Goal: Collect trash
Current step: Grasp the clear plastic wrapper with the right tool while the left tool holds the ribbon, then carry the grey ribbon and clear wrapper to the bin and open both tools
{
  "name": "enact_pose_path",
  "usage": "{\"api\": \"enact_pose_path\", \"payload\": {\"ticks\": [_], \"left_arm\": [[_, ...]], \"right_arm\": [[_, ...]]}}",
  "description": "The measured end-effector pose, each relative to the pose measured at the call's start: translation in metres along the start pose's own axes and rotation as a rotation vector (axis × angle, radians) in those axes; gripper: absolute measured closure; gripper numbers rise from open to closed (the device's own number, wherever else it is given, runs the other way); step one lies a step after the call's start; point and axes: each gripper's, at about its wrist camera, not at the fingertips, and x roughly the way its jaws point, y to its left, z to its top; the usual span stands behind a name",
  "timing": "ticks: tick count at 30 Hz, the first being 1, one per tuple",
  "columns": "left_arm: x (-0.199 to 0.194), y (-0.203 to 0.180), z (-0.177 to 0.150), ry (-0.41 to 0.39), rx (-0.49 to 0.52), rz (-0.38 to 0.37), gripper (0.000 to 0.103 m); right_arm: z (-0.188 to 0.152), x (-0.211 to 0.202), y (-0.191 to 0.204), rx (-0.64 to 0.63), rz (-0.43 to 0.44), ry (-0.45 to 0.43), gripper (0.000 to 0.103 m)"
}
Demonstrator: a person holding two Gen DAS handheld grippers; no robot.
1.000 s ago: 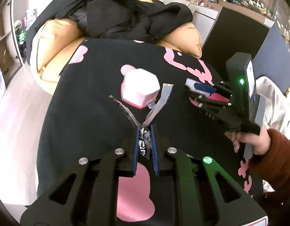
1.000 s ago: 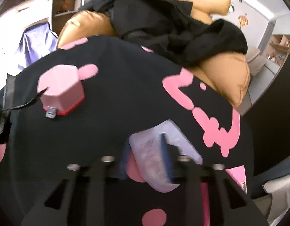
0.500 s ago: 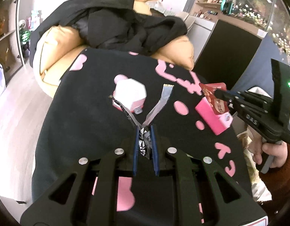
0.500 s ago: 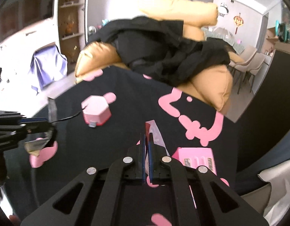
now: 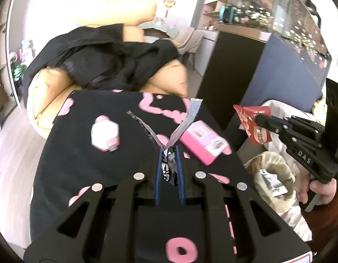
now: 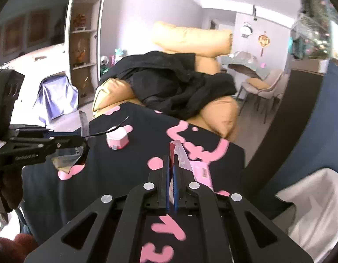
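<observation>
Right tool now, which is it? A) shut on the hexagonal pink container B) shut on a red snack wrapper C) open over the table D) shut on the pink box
B: in the left wrist view the right tool pinches the red snack wrapper off the table's edge, while the pink box lies on the table.

A table under a black cloth (image 5: 85,153) with pink shapes carries two things. A pink-and-white hexagonal box (image 5: 105,134) sits toward the left edge, well in from it. A pink rectangular box (image 5: 201,144) lies tilted by the right edge.
</observation>
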Motion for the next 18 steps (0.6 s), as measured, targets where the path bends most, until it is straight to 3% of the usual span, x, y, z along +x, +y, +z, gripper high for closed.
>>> {"api": "enact_pose_path", "payload": {"ticks": [10, 18], "left_arm": [[0.019, -0.096, 0.011, 0.007, 0.109, -0.114, 0.091], [0.064, -0.179, -0.011, 0.097, 0.168, -0.254, 0.091]], "right_arm": [[-0.042, -0.076, -0.07, 0.092, -0.11, -0.046, 0.098], [-0.085, -0.118, -0.117, 0.163, -0.2, -0.04, 0.098]]}}
